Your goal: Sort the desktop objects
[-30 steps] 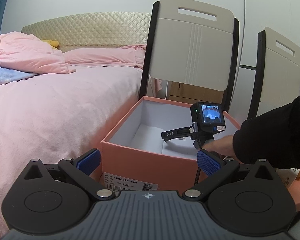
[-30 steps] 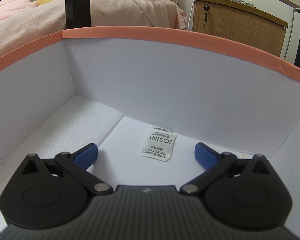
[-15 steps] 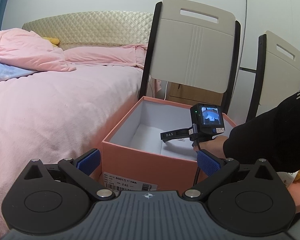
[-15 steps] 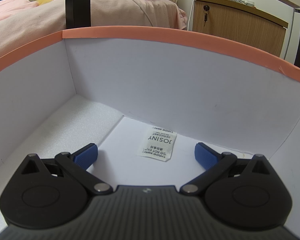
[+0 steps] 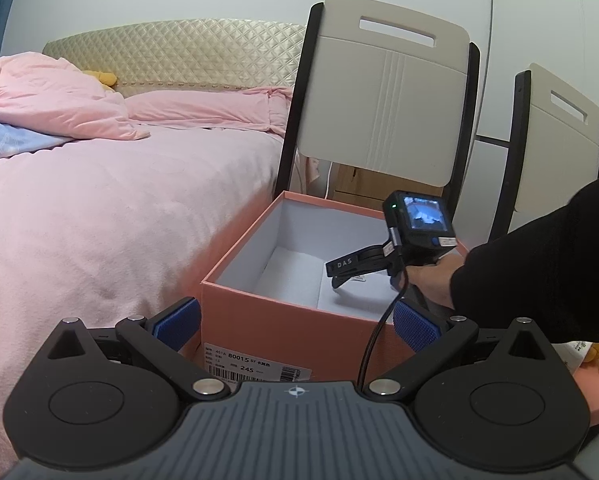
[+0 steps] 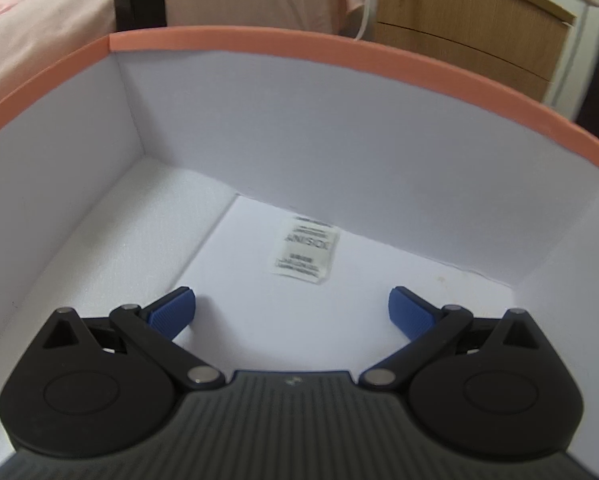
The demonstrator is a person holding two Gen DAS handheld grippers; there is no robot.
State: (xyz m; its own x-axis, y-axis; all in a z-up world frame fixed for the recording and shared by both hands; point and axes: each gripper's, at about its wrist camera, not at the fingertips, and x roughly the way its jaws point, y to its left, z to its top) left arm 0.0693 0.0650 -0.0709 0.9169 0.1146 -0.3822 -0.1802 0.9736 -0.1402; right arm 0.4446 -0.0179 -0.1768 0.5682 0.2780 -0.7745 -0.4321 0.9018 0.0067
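Observation:
An open salmon-pink shoebox [image 5: 283,332] with a white inside stands on the floor beside the bed. My left gripper [image 5: 295,326] hangs open just in front of its near wall, holding nothing. A hand in a black sleeve [image 5: 539,264] holds my right gripper [image 5: 337,282] inside the box, pointing down at the bottom. In the right wrist view the right gripper [image 6: 291,312] is open and empty above the white box floor. A small white desiccant packet [image 6: 305,254] lies flat just ahead of its fingertips. That view is slightly blurred.
A pink-covered bed [image 5: 99,208] fills the left. Two beige chairs [image 5: 383,104] stand behind the box, with a wooden cabinet [image 6: 471,20] beyond. A yellow plush toy [image 5: 598,351] and a pink lid [image 5: 597,396] lie at the right edge.
The right gripper has risen and drawn back a little inside the box, so the packet sits farther from its fingertips. Both grippers have stayed open.

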